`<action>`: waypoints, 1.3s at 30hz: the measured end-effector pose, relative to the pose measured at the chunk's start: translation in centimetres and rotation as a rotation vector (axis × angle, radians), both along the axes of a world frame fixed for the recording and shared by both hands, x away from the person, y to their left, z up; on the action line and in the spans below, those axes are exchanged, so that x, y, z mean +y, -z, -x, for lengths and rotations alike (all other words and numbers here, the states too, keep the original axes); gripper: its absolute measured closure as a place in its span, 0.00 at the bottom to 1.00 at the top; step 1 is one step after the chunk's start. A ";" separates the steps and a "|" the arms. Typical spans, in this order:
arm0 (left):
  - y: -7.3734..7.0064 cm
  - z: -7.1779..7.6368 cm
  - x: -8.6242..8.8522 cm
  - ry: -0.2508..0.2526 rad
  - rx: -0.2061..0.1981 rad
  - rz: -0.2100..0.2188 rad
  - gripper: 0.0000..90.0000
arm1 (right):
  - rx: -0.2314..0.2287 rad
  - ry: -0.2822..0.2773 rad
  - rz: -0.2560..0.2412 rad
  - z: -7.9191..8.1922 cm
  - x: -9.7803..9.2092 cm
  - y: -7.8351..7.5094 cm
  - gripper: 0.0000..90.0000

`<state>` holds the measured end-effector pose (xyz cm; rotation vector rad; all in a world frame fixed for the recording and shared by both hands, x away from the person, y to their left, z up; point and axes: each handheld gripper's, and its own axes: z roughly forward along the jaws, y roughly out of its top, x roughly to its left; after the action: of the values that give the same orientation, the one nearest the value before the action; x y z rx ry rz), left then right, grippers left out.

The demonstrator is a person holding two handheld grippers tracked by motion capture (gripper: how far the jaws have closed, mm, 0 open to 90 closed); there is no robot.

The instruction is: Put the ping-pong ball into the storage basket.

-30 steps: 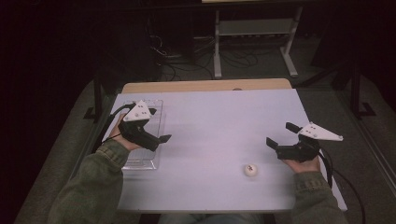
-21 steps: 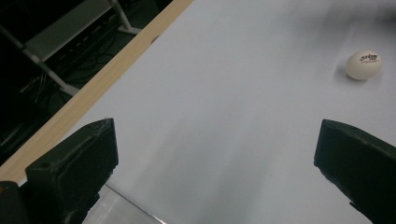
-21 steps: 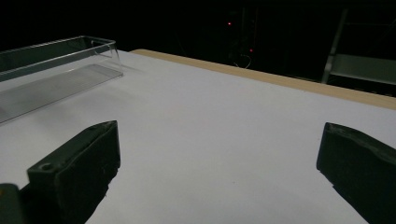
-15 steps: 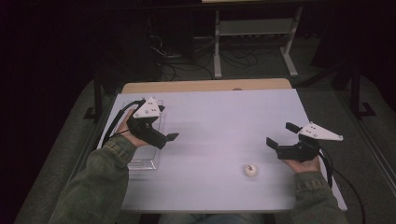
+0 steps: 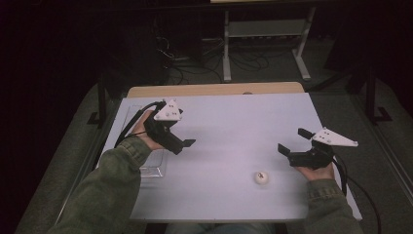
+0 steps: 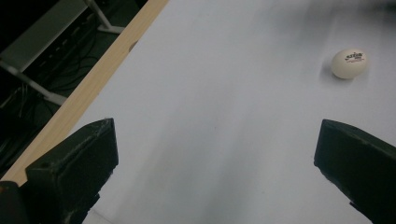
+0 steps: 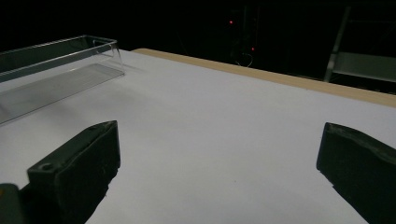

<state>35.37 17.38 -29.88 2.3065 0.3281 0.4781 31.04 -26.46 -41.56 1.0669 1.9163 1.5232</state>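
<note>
A white ping-pong ball (image 5: 261, 177) with a small logo lies on the white table top (image 5: 234, 126), near the front right. In the left gripper view the ball (image 6: 349, 63) sits far ahead at the upper right. My left gripper (image 5: 182, 144) hovers over the table's left part, just right of a clear plastic tray (image 5: 148, 168), jaws wide apart and empty (image 6: 215, 158). My right gripper (image 5: 292, 140) is held at the right side, a little right of and beyond the ball, open and empty (image 7: 217, 163). It faces the tray (image 7: 56, 70) across the table.
A wooden strip (image 5: 214, 89) runs along the table's far edge. Beyond it, in the dark, stand a metal shelf frame (image 5: 263, 29) and cables on the floor. A sleeve (image 5: 107, 195) covers part of the tray's front.
My left gripper has moved right and slightly forward, off the tray and over the bare table. The right gripper and the ball have stayed put.
</note>
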 end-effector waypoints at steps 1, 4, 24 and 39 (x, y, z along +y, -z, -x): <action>-0.1 0.0 -0.3 0.005 0.000 -0.002 0.00 | 0.000 0.001 0.000 0.0 0.0 0.0 0.00; -0.4 0.0 -1.0 0.023 0.000 -0.012 0.00 | 0.000 0.001 -0.003 0.0 0.0 0.0 0.00; -0.2 -0.1 -4.4 0.113 0.031 -0.089 0.00 | 0.015 -0.017 0.013 -0.1 0.3 0.2 0.00; -0.1 0.2 -7.5 0.209 0.049 -0.147 0.00 | 0.011 -0.013 0.010 0.0 0.1 0.1 0.00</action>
<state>35.13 9.91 -29.82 2.4646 0.0752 0.3507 31.07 -26.40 -41.68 1.0629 1.9399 1.5164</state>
